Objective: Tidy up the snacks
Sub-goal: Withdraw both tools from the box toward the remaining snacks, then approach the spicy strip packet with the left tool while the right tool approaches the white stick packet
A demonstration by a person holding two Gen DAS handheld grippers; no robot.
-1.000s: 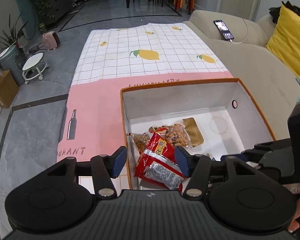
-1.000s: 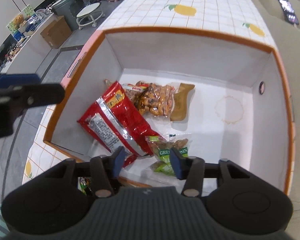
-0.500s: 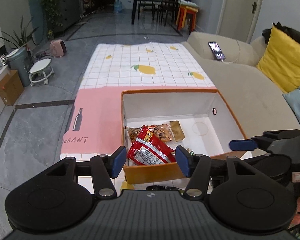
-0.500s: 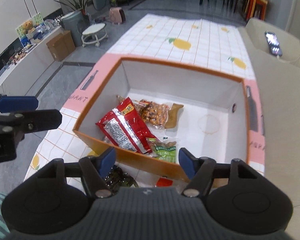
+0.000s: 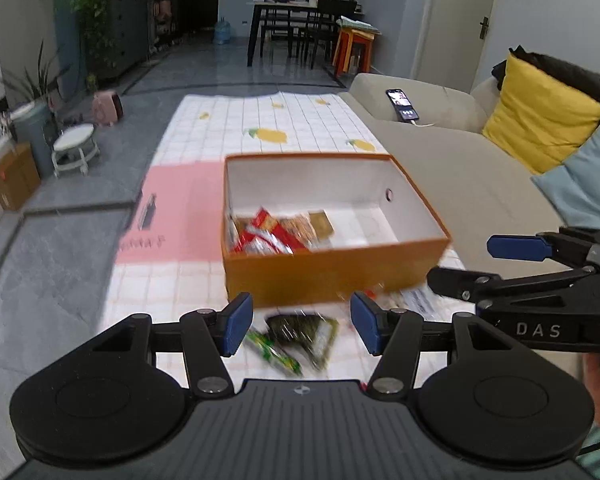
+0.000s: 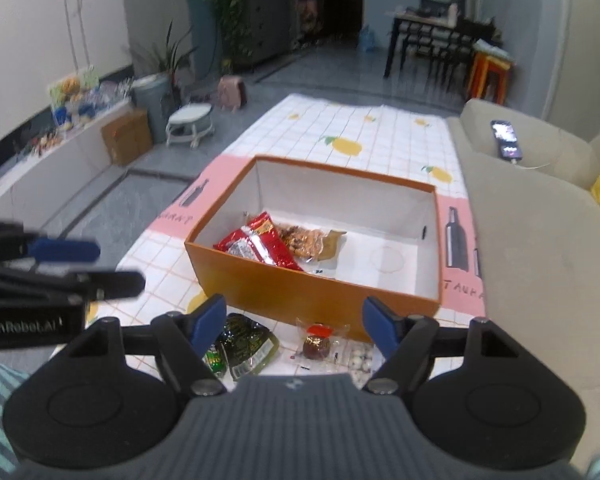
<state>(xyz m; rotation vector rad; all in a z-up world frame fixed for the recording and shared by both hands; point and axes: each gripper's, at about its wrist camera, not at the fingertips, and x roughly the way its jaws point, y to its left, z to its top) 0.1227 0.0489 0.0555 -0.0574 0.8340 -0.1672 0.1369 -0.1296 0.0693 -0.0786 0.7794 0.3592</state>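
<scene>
So the left wrist view is pretty smeared, and we can barely read the packets in front of the orange box (image 5: 332, 276). The dark green packet (image 5: 304, 330) and a bright green one (image 5: 274, 354) are just blurs there. The right wrist view is sharper: it shows the dark green packet (image 6: 246, 340) plus a clear packet with a red-brown snack (image 6: 316, 344) and some little white sweets (image 6: 358, 360), partly cut off by our gripper body. Inside the box we see the red packet (image 6: 260, 246) and a brownish nut packet (image 6: 304, 240). The left gripper (image 5: 300, 324) has jaws apart, holding nothing. The right gripper (image 6: 294, 326) has jaws opening, nothing between them. Everything sits on the lemon-print cloth (image 6: 380, 140) covering the surface.
</scene>
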